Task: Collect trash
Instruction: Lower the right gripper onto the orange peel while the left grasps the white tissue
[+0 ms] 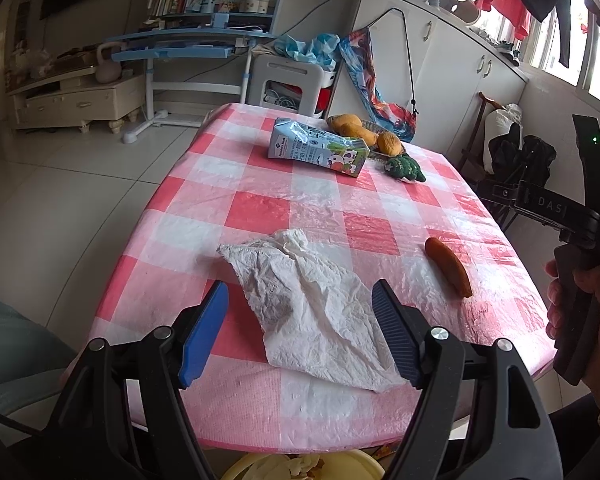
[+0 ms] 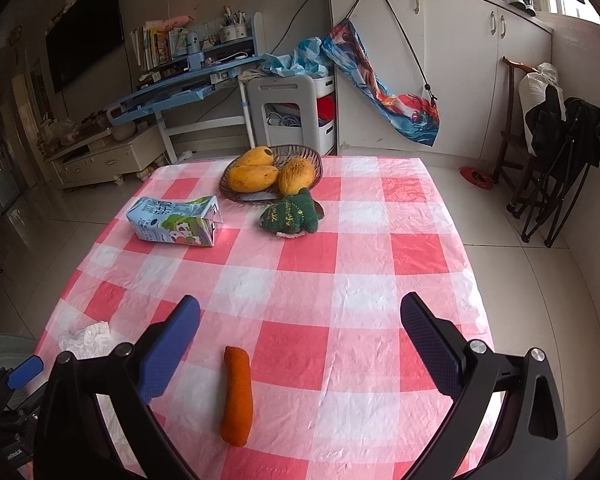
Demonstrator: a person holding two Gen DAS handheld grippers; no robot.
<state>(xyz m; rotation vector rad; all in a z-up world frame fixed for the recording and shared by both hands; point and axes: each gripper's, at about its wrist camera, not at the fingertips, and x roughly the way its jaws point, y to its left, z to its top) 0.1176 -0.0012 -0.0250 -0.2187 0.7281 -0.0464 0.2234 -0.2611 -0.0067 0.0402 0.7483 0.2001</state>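
A crumpled white paper towel (image 1: 312, 308) is lying near the desk's near edge, toward its left corner, on the pink-and-white checked tablecloth (image 1: 284, 208). The left gripper (image 1: 300, 332) is hovering over it with its fingers (image 1: 204, 332) spread wide on either side of the towel, not pressing on it. A flattened milk carton (image 2: 176, 222) is lying on its side toward the far left of the desk, apart from the towel. Just beyond it, at the far edge, a wicker basket (image 2: 308, 160) is holding three mangoes (image 2: 252, 178), and a small green plush toy (image 2: 292, 214) is resting against the basket's near rim. An orange sausage-shaped piece (image 2: 238, 396) is lying near the near edge, right of the towel. The right gripper (image 2: 300, 348) is hanging above that piece with its fingers (image 2: 168, 352) released and wide apart, nothing between them touching the pads. Below the near edge of the desk, a yellow bin (image 1: 300, 468) is showing with scraps in it.
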